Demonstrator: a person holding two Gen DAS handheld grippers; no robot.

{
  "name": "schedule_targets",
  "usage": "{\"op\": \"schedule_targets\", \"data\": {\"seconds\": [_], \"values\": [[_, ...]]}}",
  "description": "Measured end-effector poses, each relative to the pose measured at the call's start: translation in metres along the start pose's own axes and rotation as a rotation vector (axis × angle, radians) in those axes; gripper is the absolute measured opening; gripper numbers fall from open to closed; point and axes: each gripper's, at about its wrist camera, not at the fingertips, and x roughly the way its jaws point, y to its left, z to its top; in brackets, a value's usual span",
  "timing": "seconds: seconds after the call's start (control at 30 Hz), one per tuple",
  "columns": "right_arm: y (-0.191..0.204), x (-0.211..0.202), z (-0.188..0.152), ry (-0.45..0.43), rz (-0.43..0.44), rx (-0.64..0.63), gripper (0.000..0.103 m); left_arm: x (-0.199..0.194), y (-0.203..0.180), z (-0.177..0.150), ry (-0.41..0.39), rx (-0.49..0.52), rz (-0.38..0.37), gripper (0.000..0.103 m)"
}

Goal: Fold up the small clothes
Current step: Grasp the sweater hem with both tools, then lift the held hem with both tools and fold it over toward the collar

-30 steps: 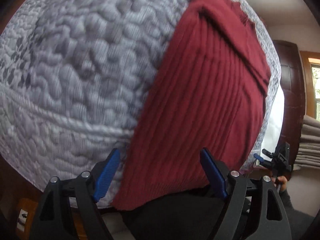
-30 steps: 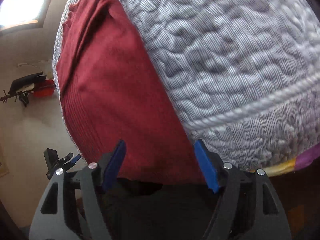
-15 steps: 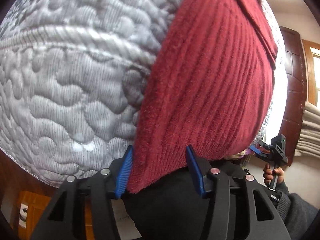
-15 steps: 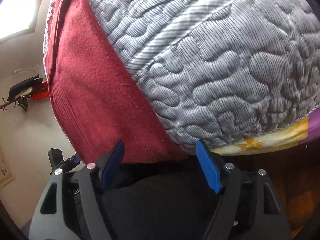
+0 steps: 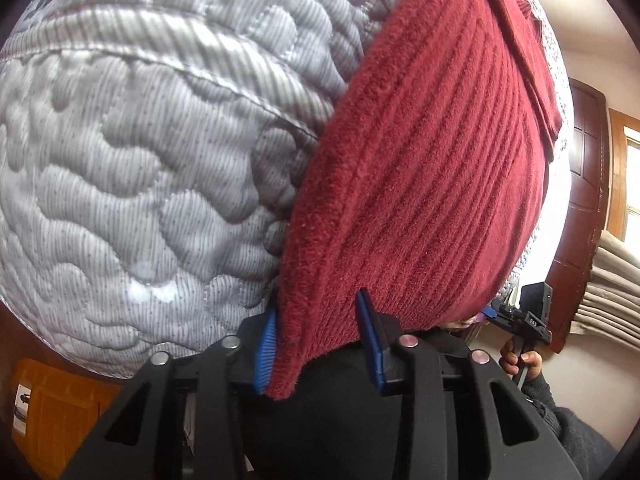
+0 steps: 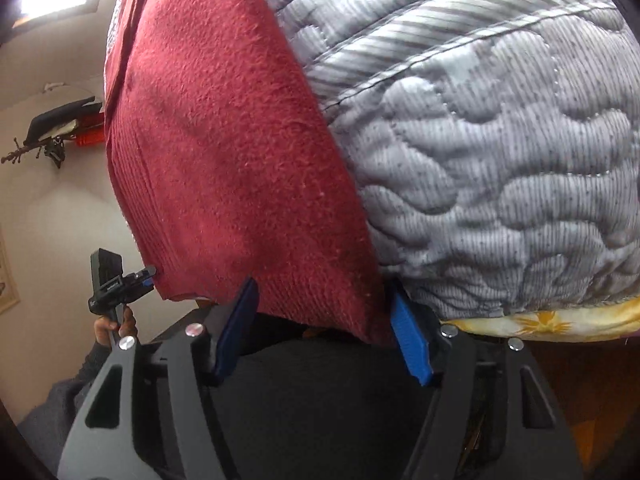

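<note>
We see the garment (image 5: 420,168) lying flat on the quilt (image 5: 140,160) that covers the bed, its near hem at the bed's near edge. Our left gripper (image 5: 320,344) sits at the garment's near left corner, the cloth's edge between its two fingers; quilt stretches away to its left. Our right gripper (image 6: 324,328) sits at the near right corner (image 6: 360,312), with the hem between its fingers and quilt (image 6: 500,160) off to its right. A folded flap (image 5: 524,48) lies across the garment's far end.
</note>
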Motion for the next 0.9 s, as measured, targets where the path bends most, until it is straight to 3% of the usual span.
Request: {"op": "schedule_targets", "data": {"seconds": [0.2,0.3,0.33,0.37,0.43,0.67,0.9], "values": [[-0.003,0.0,0.003,-0.012,0.005,0.004,0.063,0.002,0.015,-0.005,-0.007,-0.056,-0.014,0.042],[-0.002,0.004,-0.002,0.009,0.002,-0.012,0.043,0.002,0.009,-0.006,-0.006,-0.031,0.001,0.038],[-0.003,0.005,-0.005,0.012,0.005,-0.015,0.028,0.0,0.009,-0.007,-0.011,-0.021,0.012,0.032],[-0.003,0.004,-0.007,0.015,0.016,-0.017,0.016,-0.001,0.009,-0.008,-0.011,-0.019,0.016,0.016],[-0.004,0.0,-0.009,0.007,0.04,-0.018,0.008,-0.003,0.011,-0.011,-0.02,-0.018,0.004,0.009],[-0.007,-0.027,-0.019,-0.04,0.136,0.009,0.006,-0.024,0.02,-0.026,-0.076,-0.031,-0.092,0.007],[-0.002,-0.065,-0.026,-0.126,0.273,0.056,0.006,-0.076,0.038,-0.044,-0.166,-0.046,-0.255,0.006]]}}
